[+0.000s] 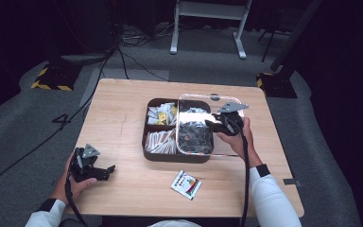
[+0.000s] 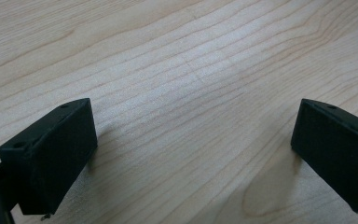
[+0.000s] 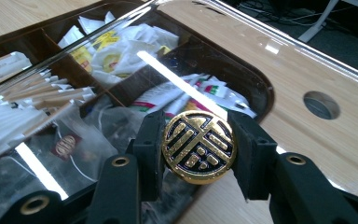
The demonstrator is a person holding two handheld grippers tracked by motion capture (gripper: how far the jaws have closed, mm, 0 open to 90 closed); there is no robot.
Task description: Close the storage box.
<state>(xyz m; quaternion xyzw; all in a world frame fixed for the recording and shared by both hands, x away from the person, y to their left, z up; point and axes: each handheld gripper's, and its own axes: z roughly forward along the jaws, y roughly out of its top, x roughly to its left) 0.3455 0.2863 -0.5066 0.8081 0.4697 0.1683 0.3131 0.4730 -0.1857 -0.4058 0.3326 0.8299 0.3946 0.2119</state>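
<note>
Right gripper (image 3: 198, 147) pinches gold knob (image 3: 199, 145) of clear lid (image 3: 121, 70), probably half-covering snack box (image 1: 152, 153).

Packet (image 1: 185, 184) print near tabletop's front edge too small to read, sachets (image 3: 121, 51) under clear lid (image 3: 242, 56) blurred by glare, right gripper (image 3: 199, 147) body cut off at frame bottom, box (image 1: 172, 156) far-right compartment hidden under lid.

A pale wooden table (image 1: 123, 118) on a grey floor carries the things. A dark box (image 1: 151, 153) split into compartments of packets sits on it, just left of the right tongs (image 1: 216, 124). A small printed packet (image 1: 186, 184) lies flat on the wood nearer the person, between the two tongs. The left tongs (image 1: 109, 169) rest on bare wood, well apart from the box. A round hole (image 1: 214, 97) is in the tabletop just beyond the right tongs
</note>
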